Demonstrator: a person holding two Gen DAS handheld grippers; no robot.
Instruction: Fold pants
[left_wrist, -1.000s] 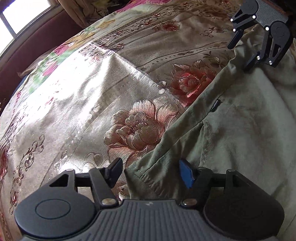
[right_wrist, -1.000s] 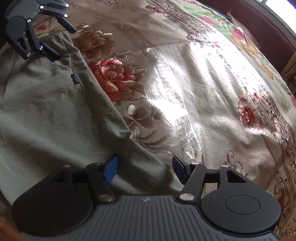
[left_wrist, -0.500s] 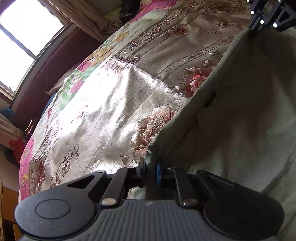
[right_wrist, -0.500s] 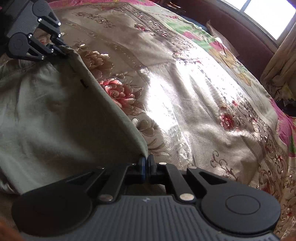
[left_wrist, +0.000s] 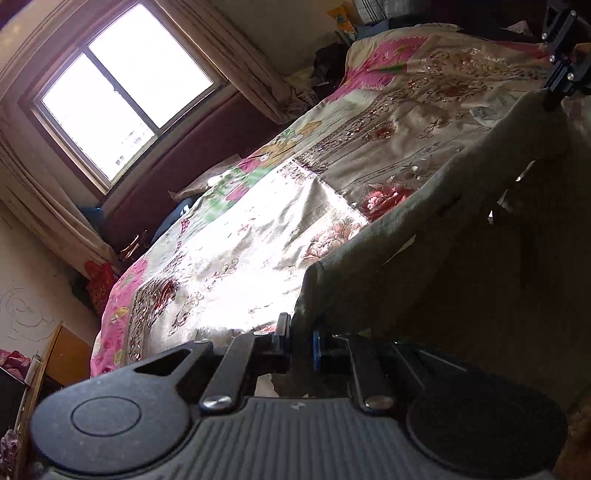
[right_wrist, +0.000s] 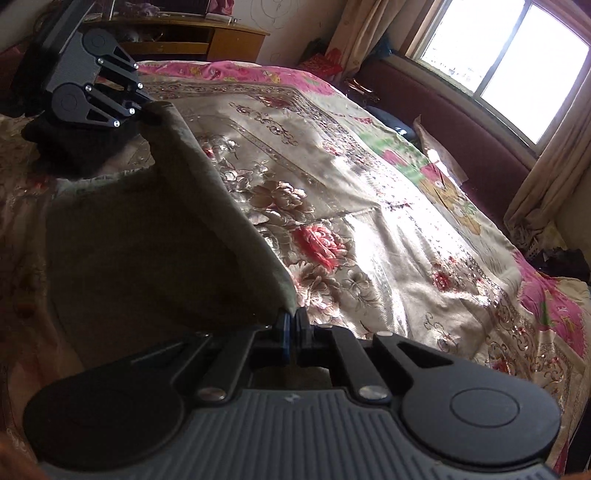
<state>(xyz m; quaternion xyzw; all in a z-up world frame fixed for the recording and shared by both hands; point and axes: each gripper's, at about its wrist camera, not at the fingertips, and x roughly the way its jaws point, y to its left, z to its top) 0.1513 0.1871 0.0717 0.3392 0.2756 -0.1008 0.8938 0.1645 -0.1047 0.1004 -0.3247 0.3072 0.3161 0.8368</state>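
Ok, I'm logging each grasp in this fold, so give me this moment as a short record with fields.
garment: olive pants, one edge lifted off the bed
surface: floral bedspread
left gripper: shut on the pants' edge
right gripper: shut on the pants' edge
cloth between the grippers: hangs as a raised sheet
fold: not yet laid down
background: window behind the bed

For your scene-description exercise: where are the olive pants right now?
The olive pants hang above the floral bedspread, one edge stretched between the left gripper and the right gripper. In the right wrist view they fill the left half, opposite the window.
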